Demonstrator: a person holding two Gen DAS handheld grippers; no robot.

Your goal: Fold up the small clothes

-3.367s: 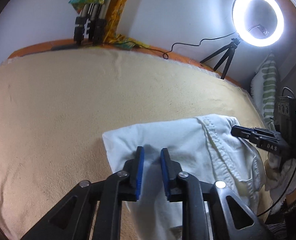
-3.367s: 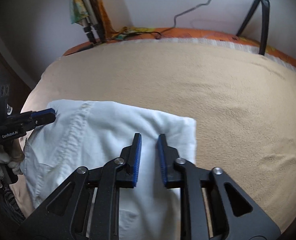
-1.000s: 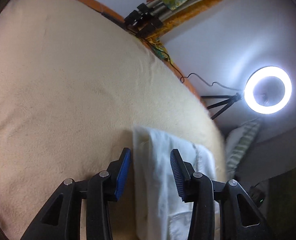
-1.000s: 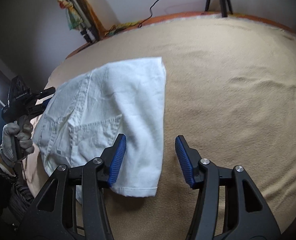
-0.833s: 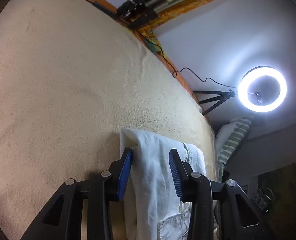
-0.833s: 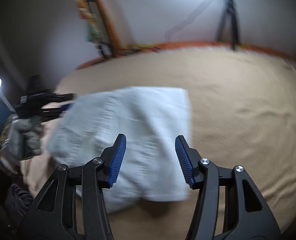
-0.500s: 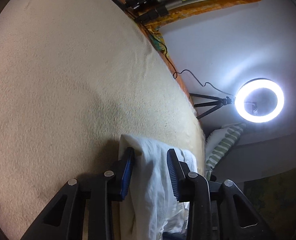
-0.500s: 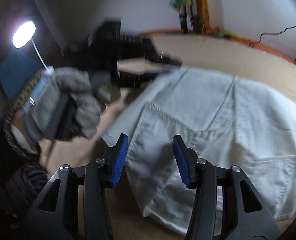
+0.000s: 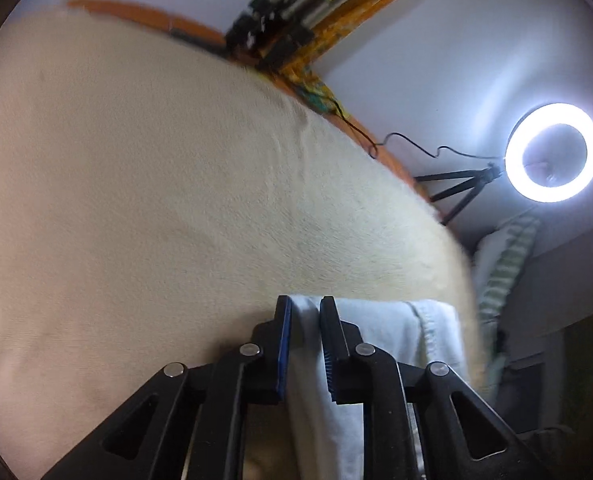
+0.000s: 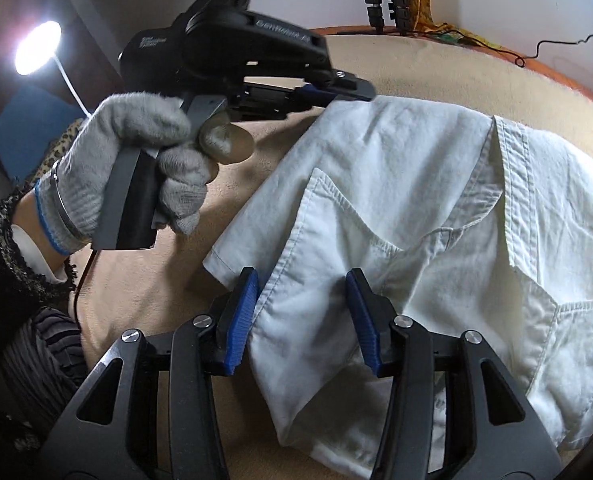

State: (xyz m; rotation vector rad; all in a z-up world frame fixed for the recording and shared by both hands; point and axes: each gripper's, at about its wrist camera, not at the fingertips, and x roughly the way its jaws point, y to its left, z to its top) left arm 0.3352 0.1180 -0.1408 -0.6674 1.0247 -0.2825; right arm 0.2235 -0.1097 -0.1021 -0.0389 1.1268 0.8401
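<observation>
- The right gripper [image 10: 302,316] hangs low over the near edge of the white garment [image 10: 396,208], jaws well apart and straddling the hem beside a pocket seam; the blue pads press on nothing yet.
- For a good pinch here, I judge it should drop until both pads bracket the full stack of layers at that hem, then close squarely, so no lower layer stays behind on the bed.
- The garment lies half-folded on the beige blanket [image 9: 156,184] of the bed, toward its near side, with a placket and pockets facing up.
- Farther along, the left gripper [image 9: 305,340] has a fold of the garment's far corner between its jaws, which are closing; whether the pads already bite firmly I cannot tell, though cloth fills the narrow gap.
- The gloved left hand [image 10: 136,168] should let that squeeze finish before any lift.
- Both corners should then rise together and level, or the fold will skew.
- The ring light [image 9: 552,152] stands well beyond the bed's far edge, out of the way.
</observation>
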